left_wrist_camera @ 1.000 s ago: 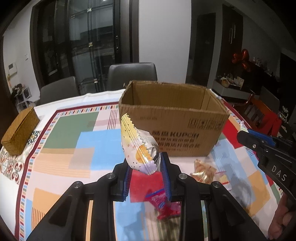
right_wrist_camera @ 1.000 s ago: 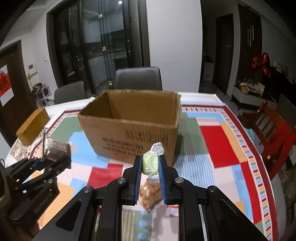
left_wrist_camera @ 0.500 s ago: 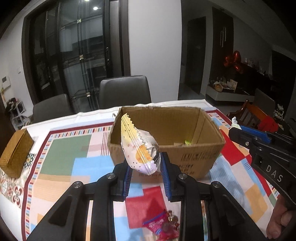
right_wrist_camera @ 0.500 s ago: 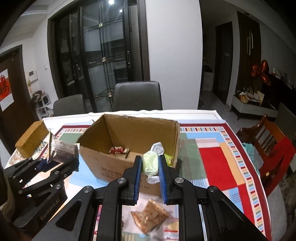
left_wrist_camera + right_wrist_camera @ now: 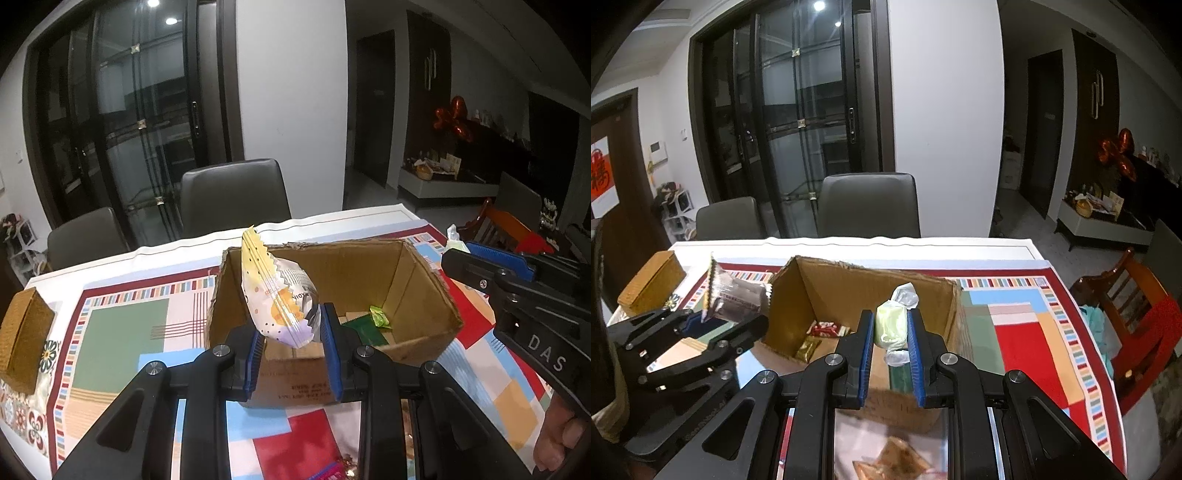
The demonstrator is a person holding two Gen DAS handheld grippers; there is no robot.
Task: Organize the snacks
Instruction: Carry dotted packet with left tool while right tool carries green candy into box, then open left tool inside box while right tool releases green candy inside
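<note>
Above the open cardboard box (image 5: 424, 295) on the desk (image 5: 125, 325): left gripper (image 5: 293, 341), jaws clamped on a white snack packet (image 5: 277, 302); right gripper (image 5: 891, 341), jaws clamped on a pale green wrapped candy (image 5: 890, 326); assorted wrapped snacks (image 5: 823, 330) lay inside the box.

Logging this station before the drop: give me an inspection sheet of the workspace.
Surface: table under a patchwork tablecloth.
Job's things: open cardboard box already holds several wrapped snacks; more snack packets lie on the cloth in front of it.
Clutter: woven brown box at the table's left edge.
Grippers: left gripper clamps a pastel snack bag; right gripper clamps a pale green candy; both near the box opening.
Cables: nothing seen.
Surroundings: grey chairs, glass doors, wooden chair at right.
</note>
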